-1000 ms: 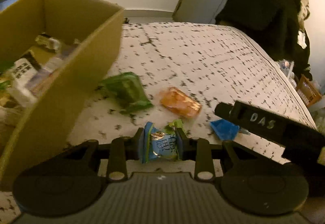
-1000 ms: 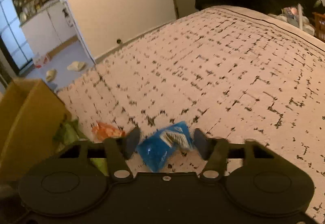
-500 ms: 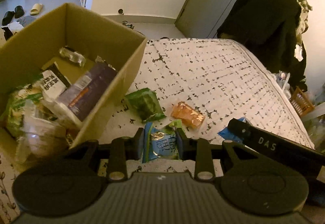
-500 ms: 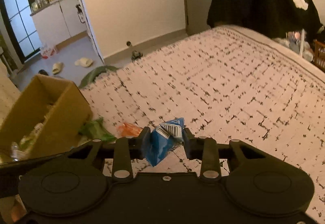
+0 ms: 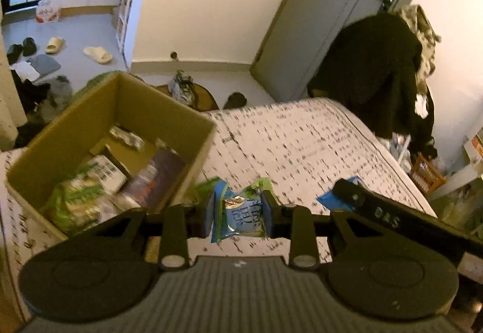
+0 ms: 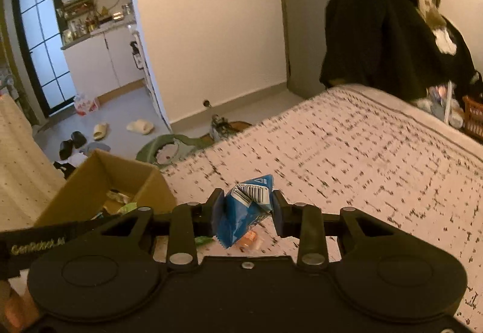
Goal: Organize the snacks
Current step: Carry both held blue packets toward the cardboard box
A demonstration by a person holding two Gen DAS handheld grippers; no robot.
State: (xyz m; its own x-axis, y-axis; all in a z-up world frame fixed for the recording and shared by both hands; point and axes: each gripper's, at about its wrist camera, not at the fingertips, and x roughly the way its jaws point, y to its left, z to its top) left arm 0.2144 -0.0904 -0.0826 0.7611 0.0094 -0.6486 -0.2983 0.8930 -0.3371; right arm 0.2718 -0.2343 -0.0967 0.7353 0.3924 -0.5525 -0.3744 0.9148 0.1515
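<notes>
Above the patterned bed (image 5: 317, 145), two packets are being carried at once. A light-blue snack packet (image 5: 240, 213) is being pinched between the fingers of the left gripper (image 5: 238, 216), just beside the cardboard box (image 5: 187, 158). A dark-blue barcoded packet (image 6: 246, 209) is being clamped by the right gripper (image 6: 246, 213), whose jaws have just been closing on it. Several snacks are already being stored in the box. An orange packet (image 6: 249, 238) and a green packet (image 6: 202, 240) are being left on the bed, so the task is judged roughly midway.
</notes>
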